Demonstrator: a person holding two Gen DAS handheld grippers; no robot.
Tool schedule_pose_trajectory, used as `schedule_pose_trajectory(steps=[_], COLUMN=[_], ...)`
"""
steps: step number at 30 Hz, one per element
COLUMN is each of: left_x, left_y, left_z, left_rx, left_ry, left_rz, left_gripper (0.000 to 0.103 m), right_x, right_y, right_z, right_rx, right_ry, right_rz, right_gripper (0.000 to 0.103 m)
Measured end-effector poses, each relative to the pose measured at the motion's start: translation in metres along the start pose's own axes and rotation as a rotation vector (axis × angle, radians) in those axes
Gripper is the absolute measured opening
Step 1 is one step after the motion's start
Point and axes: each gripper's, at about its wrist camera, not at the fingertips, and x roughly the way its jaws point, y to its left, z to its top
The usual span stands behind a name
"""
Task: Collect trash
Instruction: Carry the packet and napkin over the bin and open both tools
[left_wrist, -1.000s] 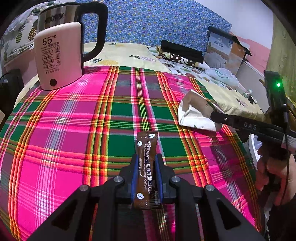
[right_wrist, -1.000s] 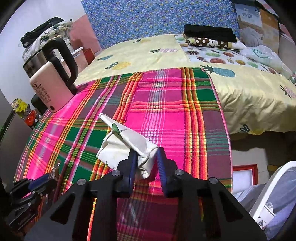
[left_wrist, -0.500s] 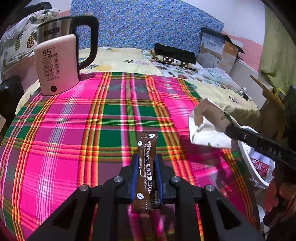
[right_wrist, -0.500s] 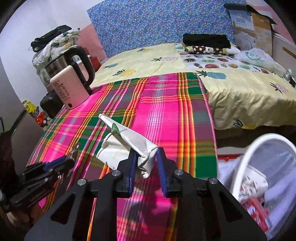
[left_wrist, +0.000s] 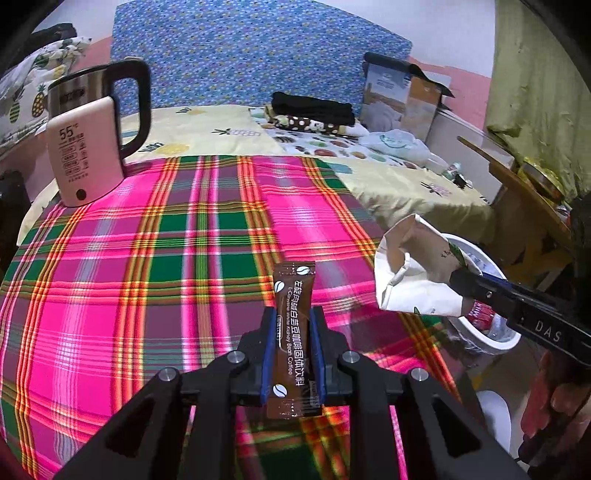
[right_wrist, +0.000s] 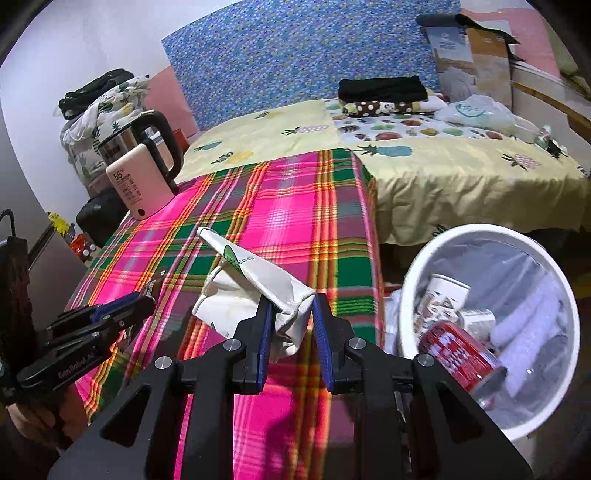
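Below, the white bin (right_wrist: 436, 258) held a red can (right_wrist: 461, 360) and paper cups (right_wrist: 443, 291). The left gripper (left_wrist: 293, 339) clenched a "Kidney Bean Coffee" sachet (left_wrist: 293, 332); the right gripper (right_wrist: 293, 325) clamped a crumpled paper bag (right_wrist: 255, 291) above the counter (right_wrist: 295, 221).

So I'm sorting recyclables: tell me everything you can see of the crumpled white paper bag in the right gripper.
The crumpled white paper bag looks like thin, creased paper, off-white with a small green leaf logo and some print. It is flattened and folded, one long end pointing up and away. The right gripper pinches its bunched lower end, holding it clear of the plaid tablecloth, beside the white trash bin. Nothing else touches it.
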Motion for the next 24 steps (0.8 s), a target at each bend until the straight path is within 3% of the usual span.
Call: schedule_pose_trajectory(steps=[16, 24], left_x=[0.010, 0.022], left_y=[-0.056, -0.094], left_z=[0.010, 0.018], left_rx=[0.080, 0.135], left_ry=[0.008, 0.013], left_rz=[-0.072, -0.134], left_gripper=[0.019, 0.019], right_x=[-0.024, -0.043], right_y=[-0.033, -0.068], right_z=[-0.016, -0.022], right_rx=[0.067, 0.141], right_ry=[-0.050, -0.082], right_rz=[-0.058, -0.129], right_gripper=[0.022, 0.022])
